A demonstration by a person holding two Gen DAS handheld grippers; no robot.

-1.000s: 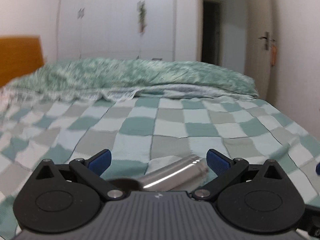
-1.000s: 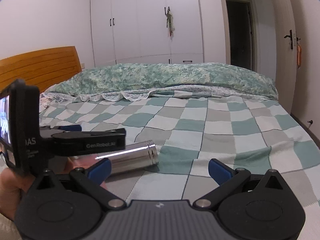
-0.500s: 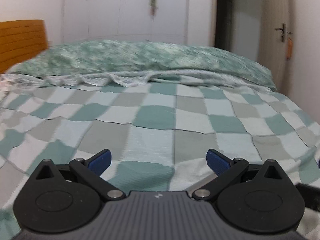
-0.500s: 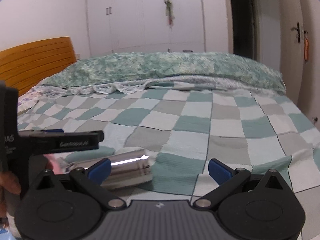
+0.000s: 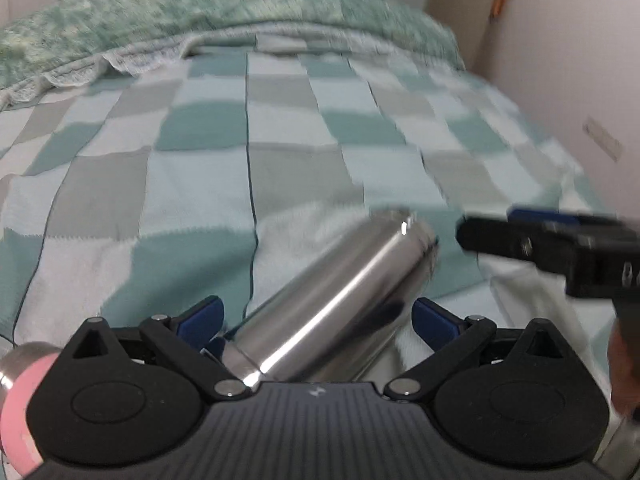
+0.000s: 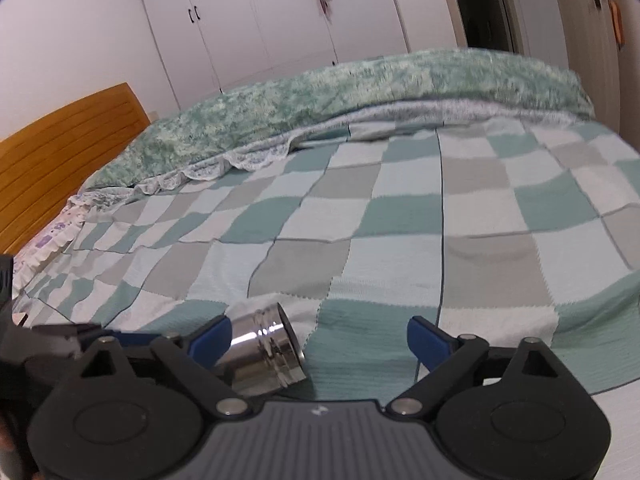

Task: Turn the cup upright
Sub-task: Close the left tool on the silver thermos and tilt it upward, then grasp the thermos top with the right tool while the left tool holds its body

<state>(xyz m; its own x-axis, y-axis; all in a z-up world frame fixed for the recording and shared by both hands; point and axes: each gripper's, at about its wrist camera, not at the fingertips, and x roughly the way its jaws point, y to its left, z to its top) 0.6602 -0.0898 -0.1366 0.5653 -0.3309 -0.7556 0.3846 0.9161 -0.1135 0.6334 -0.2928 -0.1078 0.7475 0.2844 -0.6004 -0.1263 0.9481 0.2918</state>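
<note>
A stainless-steel cup (image 5: 336, 300) lies on its side on the checked bedspread (image 5: 200, 184). In the left wrist view it lies between my open left gripper's (image 5: 316, 314) blue fingertips, its far end pointing up and right; contact is not visible. In the right wrist view the cup's end (image 6: 266, 354) lies just inside the left blue fingertip of my open right gripper (image 6: 320, 336). The right gripper's black body also shows in the left wrist view (image 5: 552, 240), right of the cup's far end.
A green pillow roll (image 6: 360, 96) lies across the far end of the bed. A wooden headboard (image 6: 60, 152) stands at left, white wardrobes (image 6: 260, 20) behind. A pink-and-metal object (image 5: 20, 408) shows at the lower left edge.
Both grippers have tilted down and closed in on the cup. The cup has come back into the left wrist view, between the fingers. The right gripper now appears close beside it.
</note>
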